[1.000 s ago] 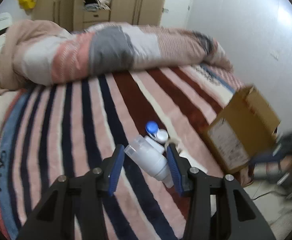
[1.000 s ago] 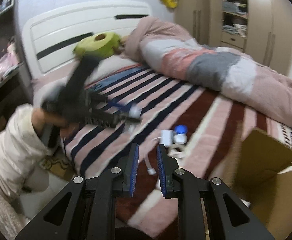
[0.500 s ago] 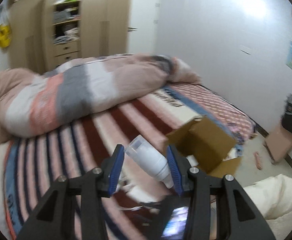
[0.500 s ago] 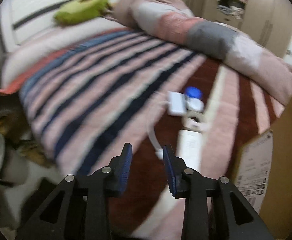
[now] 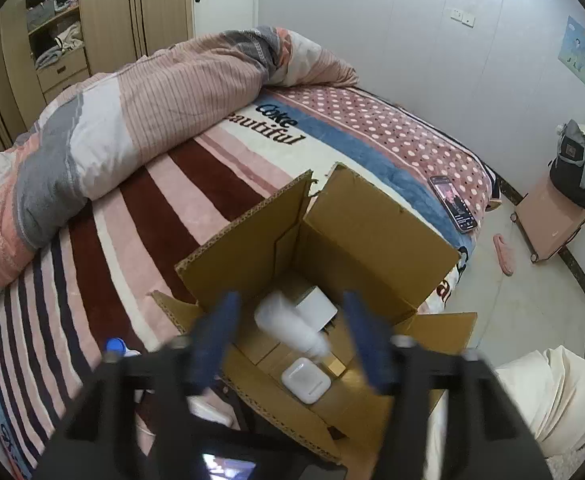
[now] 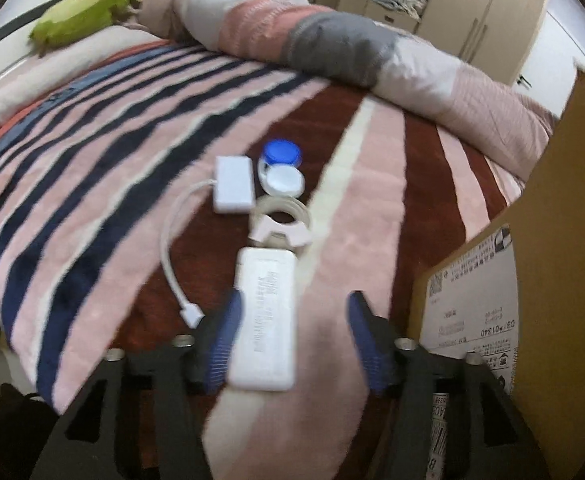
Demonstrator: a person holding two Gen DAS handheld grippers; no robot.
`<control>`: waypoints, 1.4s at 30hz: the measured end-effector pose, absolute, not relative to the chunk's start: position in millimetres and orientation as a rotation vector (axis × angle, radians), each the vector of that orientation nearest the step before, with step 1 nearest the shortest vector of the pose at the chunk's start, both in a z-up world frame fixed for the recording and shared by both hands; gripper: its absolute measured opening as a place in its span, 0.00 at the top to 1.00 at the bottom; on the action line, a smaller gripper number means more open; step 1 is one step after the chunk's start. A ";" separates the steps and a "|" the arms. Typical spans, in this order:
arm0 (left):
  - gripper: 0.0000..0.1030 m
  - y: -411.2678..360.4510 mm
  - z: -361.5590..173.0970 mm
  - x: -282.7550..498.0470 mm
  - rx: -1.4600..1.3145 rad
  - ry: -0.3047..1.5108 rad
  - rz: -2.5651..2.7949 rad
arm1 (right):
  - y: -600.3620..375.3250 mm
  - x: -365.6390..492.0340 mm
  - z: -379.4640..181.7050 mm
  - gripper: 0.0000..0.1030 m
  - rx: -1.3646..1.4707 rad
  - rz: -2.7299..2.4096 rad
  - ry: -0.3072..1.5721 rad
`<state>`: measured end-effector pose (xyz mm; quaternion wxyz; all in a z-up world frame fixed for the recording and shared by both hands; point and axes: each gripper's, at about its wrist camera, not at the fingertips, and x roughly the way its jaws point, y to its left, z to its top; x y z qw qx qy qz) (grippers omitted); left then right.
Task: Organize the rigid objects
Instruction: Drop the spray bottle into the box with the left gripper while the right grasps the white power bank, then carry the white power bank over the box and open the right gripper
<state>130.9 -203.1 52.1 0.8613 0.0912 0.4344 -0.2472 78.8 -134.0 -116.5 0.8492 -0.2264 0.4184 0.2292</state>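
Between the spread left gripper (image 5: 292, 336) fingers, a white bottle (image 5: 290, 330) drops toward the cardboard box (image 5: 372, 232); right gripper (image 6: 292, 336) fingers, apart, straddle the power bank (image 6: 264, 320).

The bed (image 5: 220, 184) wears a striped blanket in pink, maroon and navy. A rolled duvet (image 5: 132, 112) lies along its far side, a green plush (image 6: 80, 20) at the head end. An open cardboard box (image 5: 372, 224) sits at the near edge, a phone (image 5: 454, 204) flat by the foot corner. Mid-bed lie a white hub (image 6: 234, 184) with its cable, a lens case (image 6: 282, 168), a coiled cable (image 6: 280, 222) and a white power bank (image 6: 264, 320).
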 end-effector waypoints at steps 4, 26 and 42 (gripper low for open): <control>0.26 -186.2 66.5 119.2 0.174 0.844 -0.527 | -131.7 81.7 -121.2 0.41 -0.478 0.501 0.907; 0.19 57.5 -4.1 59.0 -0.077 0.802 -0.154 | -125.1 51.6 -108.0 0.70 -0.411 0.781 0.949; 0.19 56.9 -62.0 66.6 -0.134 0.865 -0.196 | -204.2 27.8 49.6 0.70 -0.293 0.744 0.674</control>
